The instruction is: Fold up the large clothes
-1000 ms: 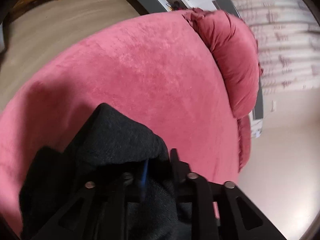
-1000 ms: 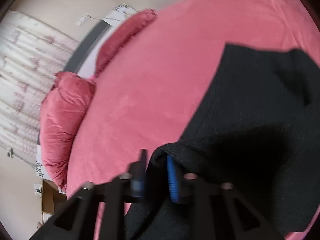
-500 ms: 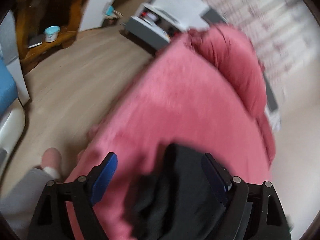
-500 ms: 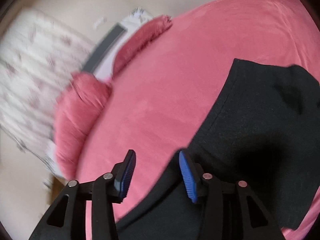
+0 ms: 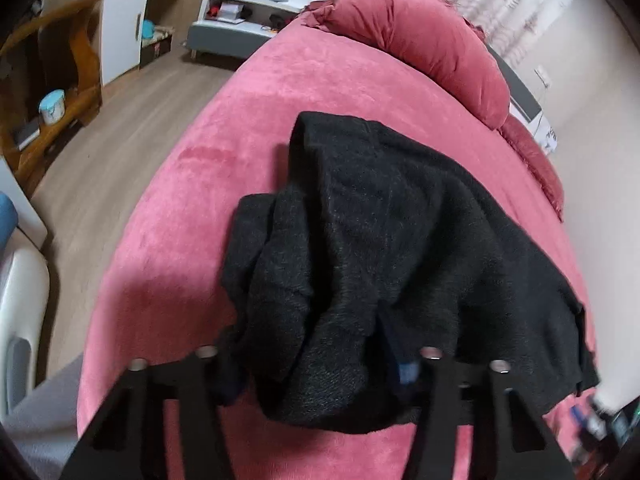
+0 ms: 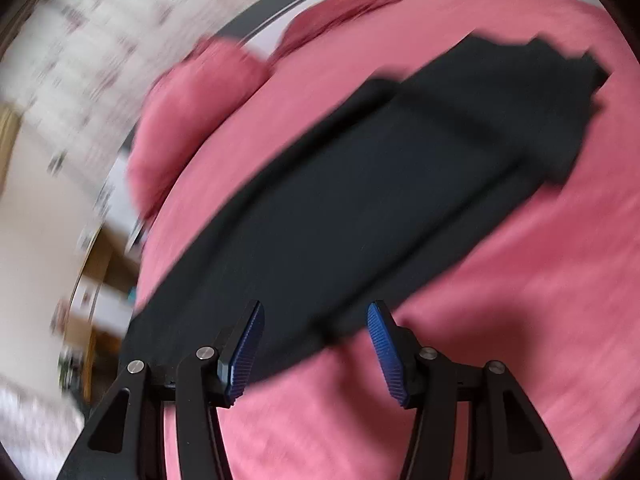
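Left wrist view, nearest first: your left gripper (image 5: 320,360) is buried in a bunched heap of the black garment (image 5: 384,248). The fingers stand wide apart with the fabric mounded between and over them; one blue pad (image 5: 407,372) barely shows under the cloth. Whether they pinch any fabric cannot be told. The garment is a fuzzy dark knit, rumpled into thick folds near you, lying flatter and spreading right toward the bed's edge. It lies on the pink bed cover (image 5: 168,216), which is plush. Beyond the garment, a red pillow (image 5: 416,40) lies at the head of the bed. Off to the left, a wood floor (image 5: 120,128), a wooden shelf (image 5: 60,92) holding a light blue tub (image 5: 52,106), and a white and grey unit (image 5: 240,20) further back.

Right wrist view, heavily motion-blurred: your right gripper (image 6: 316,350) is released, blue ribbed pads (image 6: 244,354) well apart, nothing between them. It hovers at the near edge of the garment (image 6: 360,200), which here runs as a long dark band diagonally across the pink cover (image 6: 520,300), away to the upper right. Red pillows (image 6: 192,120) lie beyond, against a pale patterned wall.
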Demonstrator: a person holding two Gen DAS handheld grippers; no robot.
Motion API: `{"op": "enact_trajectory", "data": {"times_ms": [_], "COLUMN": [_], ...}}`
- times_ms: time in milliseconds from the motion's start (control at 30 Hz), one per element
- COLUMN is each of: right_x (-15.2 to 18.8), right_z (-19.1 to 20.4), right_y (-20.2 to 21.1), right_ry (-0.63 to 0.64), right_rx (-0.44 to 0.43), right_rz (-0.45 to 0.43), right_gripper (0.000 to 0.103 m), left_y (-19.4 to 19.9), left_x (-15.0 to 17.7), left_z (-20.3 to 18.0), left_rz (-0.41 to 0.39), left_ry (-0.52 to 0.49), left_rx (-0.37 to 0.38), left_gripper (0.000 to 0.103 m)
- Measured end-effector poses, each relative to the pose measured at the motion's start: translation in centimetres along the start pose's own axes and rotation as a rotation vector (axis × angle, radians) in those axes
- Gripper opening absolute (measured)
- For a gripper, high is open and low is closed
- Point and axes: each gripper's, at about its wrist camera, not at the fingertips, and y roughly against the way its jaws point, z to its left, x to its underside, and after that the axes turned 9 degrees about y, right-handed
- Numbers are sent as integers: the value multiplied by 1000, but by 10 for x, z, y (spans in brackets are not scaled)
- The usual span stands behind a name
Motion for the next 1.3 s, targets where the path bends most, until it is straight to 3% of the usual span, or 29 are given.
{"op": "enact_trajectory", "data": {"times_ms": [133, 300, 467, 600, 700, 767, 800, 833, 900, 933, 967, 1033, 1200, 1300], "right_x": [27, 34, 26, 32, 26, 23, 27, 39, 54, 53, 44, 30, 49, 76], "right_z": [51, 100, 123, 149, 161, 162, 171, 189, 206, 204, 196, 185, 198, 189], "right_y": [-38, -60, -87, -90, -93, -111, -120, -127, -136, -140, -141, -123, -39, -48], "right_ry": [79, 212, 353, 475, 572, 526, 562, 676, 848, 854, 822, 747, 915, 961], "right_rx": [-126, -260, -150, -220, -146, -267, -309, -275, -178, -152, -136, -241, -390, -408], "right_rz": [77, 103, 144, 134, 51, 130, 178, 213, 211, 224, 235, 234, 251, 361], "right_gripper": [56, 56, 56, 56, 56, 56, 57, 65, 58, 34, 25, 22, 16, 16], "left_y": [29, 47, 27, 22, 29, 29, 28, 25, 19, 19, 21, 30, 65, 53], "left_x": [-6, -6, -10, -9, -5, -2, -1, 0, 0, -2, -3, -7, 1, 27], "left_z": [5, 18, 29, 34, 32, 28, 25, 21, 14, 13, 14, 18, 44, 63], "left_rz": [2, 45, 88, 123, 104, 85, 80, 79, 70, 76, 79, 103, 134, 218], "left_ry": [-31, -68, -6, 15, -9, -18, -26, -38, -90, -108, -113, -117, -139, -172], "left_rx": [62, 134, 169, 171, 173, 167, 166, 149, 56, 54, 68, 115, 258, 212], "left_gripper": [32, 30, 31, 39, 47, 56, 58, 56, 40, 37, 35, 31, 31, 32]}}
